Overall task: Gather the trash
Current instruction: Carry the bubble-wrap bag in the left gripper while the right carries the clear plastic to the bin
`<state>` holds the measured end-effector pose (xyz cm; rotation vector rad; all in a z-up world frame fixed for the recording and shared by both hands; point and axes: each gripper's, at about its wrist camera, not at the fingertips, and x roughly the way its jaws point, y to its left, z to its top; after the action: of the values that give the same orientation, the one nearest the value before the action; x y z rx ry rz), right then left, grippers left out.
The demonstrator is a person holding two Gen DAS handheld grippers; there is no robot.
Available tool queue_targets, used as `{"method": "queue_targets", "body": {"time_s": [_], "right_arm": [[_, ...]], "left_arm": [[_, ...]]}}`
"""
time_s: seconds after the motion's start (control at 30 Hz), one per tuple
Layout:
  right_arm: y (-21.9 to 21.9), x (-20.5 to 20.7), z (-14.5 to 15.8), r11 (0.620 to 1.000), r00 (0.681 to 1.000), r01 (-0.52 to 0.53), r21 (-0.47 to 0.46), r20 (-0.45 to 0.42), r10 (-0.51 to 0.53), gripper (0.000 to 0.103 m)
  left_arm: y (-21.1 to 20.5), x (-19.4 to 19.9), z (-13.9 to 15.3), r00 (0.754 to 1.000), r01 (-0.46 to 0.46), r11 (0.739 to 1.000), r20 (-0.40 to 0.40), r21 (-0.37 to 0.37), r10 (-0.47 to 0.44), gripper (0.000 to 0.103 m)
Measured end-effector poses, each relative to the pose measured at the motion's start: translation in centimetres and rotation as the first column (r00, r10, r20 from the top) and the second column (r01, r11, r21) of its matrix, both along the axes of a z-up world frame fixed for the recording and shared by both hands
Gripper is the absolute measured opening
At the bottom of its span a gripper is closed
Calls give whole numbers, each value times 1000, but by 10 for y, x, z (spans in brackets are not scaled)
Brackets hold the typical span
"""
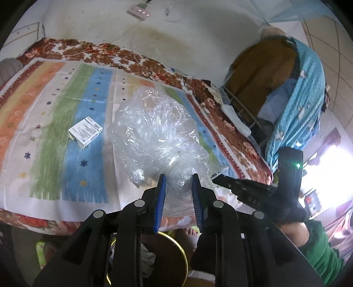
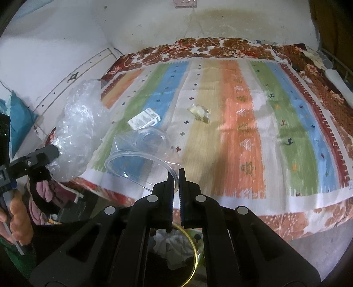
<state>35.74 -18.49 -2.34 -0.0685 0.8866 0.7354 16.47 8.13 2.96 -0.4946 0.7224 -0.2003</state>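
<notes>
My left gripper [image 1: 178, 182] is shut on a crumpled clear plastic bag [image 1: 158, 132] and holds it above the striped bed cover; the bag also shows in the right wrist view [image 2: 79, 130]. My right gripper [image 2: 176, 176] is shut on the rim of a clear plastic container [image 2: 141, 152] over the bed's near edge. A small white carton [image 1: 85, 132] lies on the cover, also in the right wrist view [image 2: 143, 120]. A small crumpled wrapper [image 2: 199, 111] lies on the cover. A dark bin with a gold rim [image 2: 194, 253] holding crumpled paper sits below both grippers.
The bed with its striped cover [image 2: 242, 132] fills the view, against a white wall. A power strip [image 1: 138, 11] hangs on the wall. A rack with hanging clothes [image 1: 286, 88] stands right of the bed. The right gripper shows in the left wrist view [image 1: 242, 189].
</notes>
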Motion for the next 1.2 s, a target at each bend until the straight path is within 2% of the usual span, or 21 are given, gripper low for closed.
{"method": "queue_targets", "body": {"time_s": [0.3,0.43,0.57,0.9,1.03,1.2], "right_arm": [[-14,-35,-1,1000,1000,-14,28,-8,14,3],[-23,-47,-1,999,1000,-2,44,-13,3,3],[-30,-58,-5,999,1000,15,37,-16,-15,3],[-35,-81,-20,1000,999,12,19,-32,-12,3],[-32,-92,-31,1000,999,1,-6,-40,-1,3],[-29,-102,-54,999,996,-4,-39,-93,1,3]], "left_arm": [[-4,-27,-4,999,-28,1000,-22,-1,28,22],[-15,-41,-1,1000,-19,999,0,35,19,22],[-24,-53,-6,1000,-15,999,-11,43,15,22],[-35,-73,-25,997,-35,999,-64,41,37,22],[-44,-77,-37,993,-40,997,-110,67,47,22],[-52,-81,-55,981,-44,991,-183,126,67,22]]}}
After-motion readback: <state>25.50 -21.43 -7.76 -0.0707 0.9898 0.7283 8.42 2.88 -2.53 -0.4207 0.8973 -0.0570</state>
